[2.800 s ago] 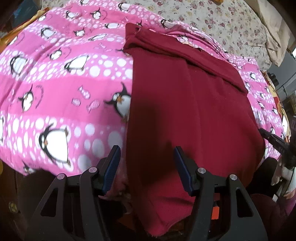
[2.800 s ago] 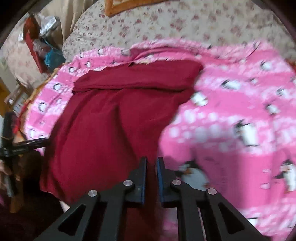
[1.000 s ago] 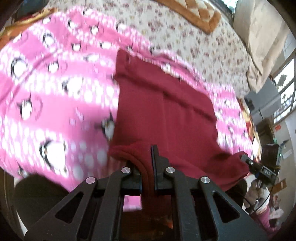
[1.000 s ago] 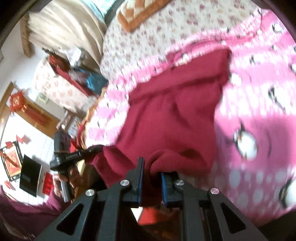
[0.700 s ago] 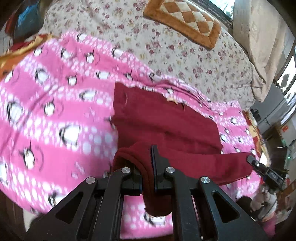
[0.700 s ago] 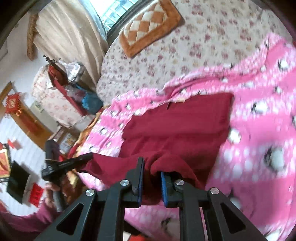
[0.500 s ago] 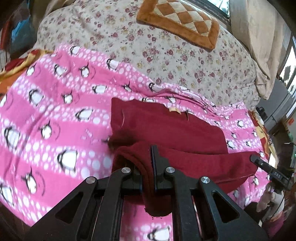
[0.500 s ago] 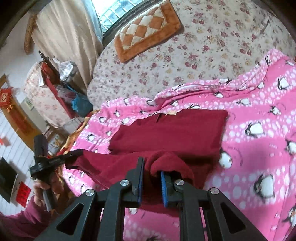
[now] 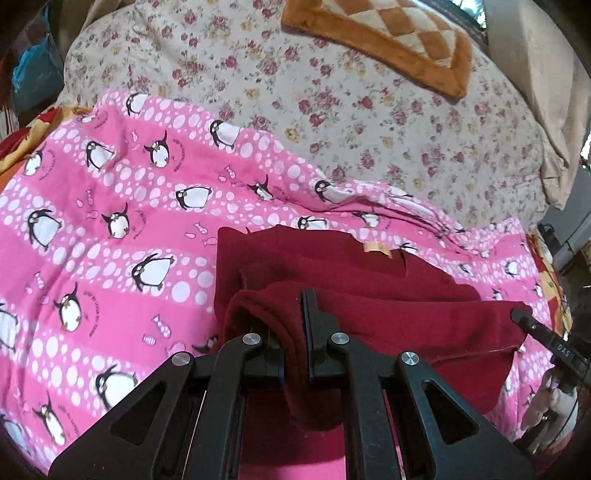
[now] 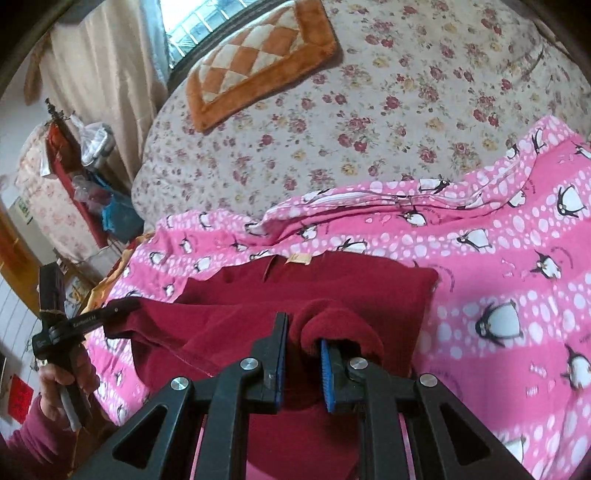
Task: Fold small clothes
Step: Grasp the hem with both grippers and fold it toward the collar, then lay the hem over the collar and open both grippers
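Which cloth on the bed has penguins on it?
The pink blanket has the penguins, black and white among white dots. The beige sheet behind it has little flowers, the orange mat has diamond checks, and the dark red garment is plain.

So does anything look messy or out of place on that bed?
Only slightly: the pink penguin blanket is rumpled along its far edge. The maroon garment is merely mid-fold, its near edge pinched by the left hand-held gripper and right hand-held gripper.

dark red fleece garment (image 9: 388,291) on the pink penguin blanket. near edge lifted, doubled over toward the collar. tan label at neckline.
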